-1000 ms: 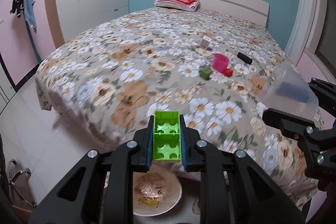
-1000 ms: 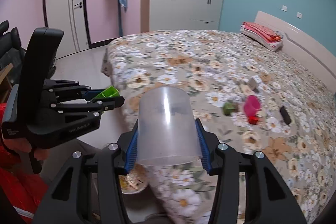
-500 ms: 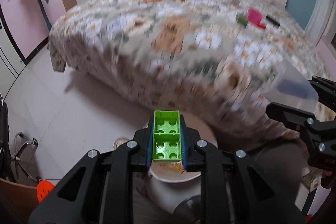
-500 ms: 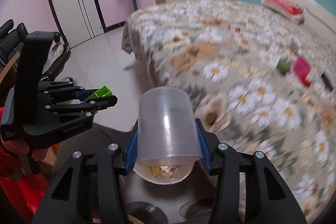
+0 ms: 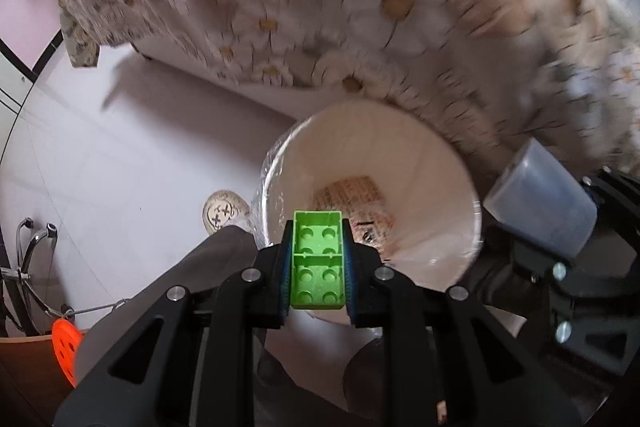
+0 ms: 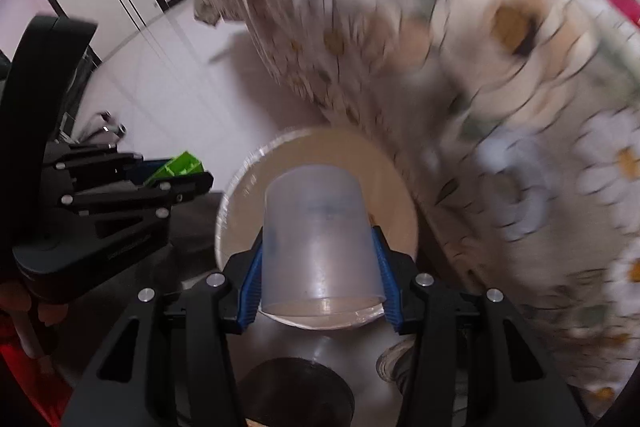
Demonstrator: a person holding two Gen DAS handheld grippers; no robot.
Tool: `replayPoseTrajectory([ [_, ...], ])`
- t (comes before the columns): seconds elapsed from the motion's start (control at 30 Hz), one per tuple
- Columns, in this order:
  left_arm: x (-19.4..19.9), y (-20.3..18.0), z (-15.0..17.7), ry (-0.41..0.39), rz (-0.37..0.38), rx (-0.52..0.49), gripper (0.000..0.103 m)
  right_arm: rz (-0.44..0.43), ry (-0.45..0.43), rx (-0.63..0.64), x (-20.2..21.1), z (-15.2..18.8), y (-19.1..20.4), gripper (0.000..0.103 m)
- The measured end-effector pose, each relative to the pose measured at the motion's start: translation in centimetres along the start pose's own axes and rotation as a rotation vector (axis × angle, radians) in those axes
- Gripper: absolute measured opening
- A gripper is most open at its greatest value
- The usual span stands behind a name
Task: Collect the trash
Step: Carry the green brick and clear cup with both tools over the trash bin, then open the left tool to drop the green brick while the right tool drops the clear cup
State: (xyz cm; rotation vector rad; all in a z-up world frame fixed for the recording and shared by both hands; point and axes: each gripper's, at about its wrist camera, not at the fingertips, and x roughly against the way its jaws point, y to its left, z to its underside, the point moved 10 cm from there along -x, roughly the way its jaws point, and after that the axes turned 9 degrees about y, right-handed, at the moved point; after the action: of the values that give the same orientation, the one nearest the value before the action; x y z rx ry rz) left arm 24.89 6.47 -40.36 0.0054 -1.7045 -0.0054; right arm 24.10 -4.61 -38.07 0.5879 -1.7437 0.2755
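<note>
The left gripper (image 5: 317,263) pinched a bright green plastic building brick (image 5: 317,259), long axis pointing ahead, directly over the white lined waste bin (image 5: 436,163). Beside it, the right gripper (image 6: 320,267) clamped a translucent plastic cup (image 6: 318,243) above that rim.

No text can be read with any certainty. A wrapper (image 5: 352,197) lying at the bottom of the white bin (image 5: 452,163) carries rows of red and black print, but the characters are too small and blurred to make out. The side of the left gripper (image 6: 176,183), seen from the right wrist camera, bears a faint line of embossed lettering that is also unreadable.
</note>
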Motion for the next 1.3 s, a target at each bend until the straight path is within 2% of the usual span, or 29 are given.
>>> replayPoseTrajectory([
  [0.23,-7.5,-0.2,-1.4,0.103,-0.01,-0.005,0.022,0.04,0.112,0.015,-6.3,0.8,-0.6,0.051],
  [0.3,-8.8,-0.1,-1.8,0.125,-0.023,-0.005,0.022,0.047,0.155,0.01,-8.3,1.4,-0.7,0.051],
  [0.37,-10.1,-0.3,-1.9,0.165,-0.002,0.007,0.022,0.032,0.203,-0.004,-10.5,2.1,-0.3,0.051],
  [0.5,-11.9,-0.4,-2.7,0.191,-0.017,0.007,0.022,0.039,0.247,-0.028,-13.4,2.3,-0.6,0.051],
  [0.8,-15.4,-1.2,-3.0,0.262,0.05,0.072,0.022,0.037,0.279,-0.083,-16.0,3.1,-1.2,0.051],
  [1.0,-16.4,-1.5,-3.2,0.288,0.056,0.077,0.022,0.056,0.276,-0.078,-17.0,1.9,-1.1,0.053],
  [1.07,-16.7,-1.4,-3.0,0.306,0.041,0.069,0.027,0.052,0.283,-0.076,-17.1,1.9,-1.3,0.063],
  [1.1,-16.8,-1.3,-2.9,0.31,0.034,0.066,0.037,0.05,0.279,-0.077,-17.1,2.0,-1.3,0.064],
  [1.13,-17.0,-1.4,-2.9,0.306,0.031,0.068,0.044,0.05,0.279,-0.075,-17.1,2.0,-1.1,0.066],
  [1.3,-16.4,-1.2,-3.0,0.299,0.027,0.076,0.044,0.045,0.273,-0.077,-17.3,1.3,-0.9,0.066],
])
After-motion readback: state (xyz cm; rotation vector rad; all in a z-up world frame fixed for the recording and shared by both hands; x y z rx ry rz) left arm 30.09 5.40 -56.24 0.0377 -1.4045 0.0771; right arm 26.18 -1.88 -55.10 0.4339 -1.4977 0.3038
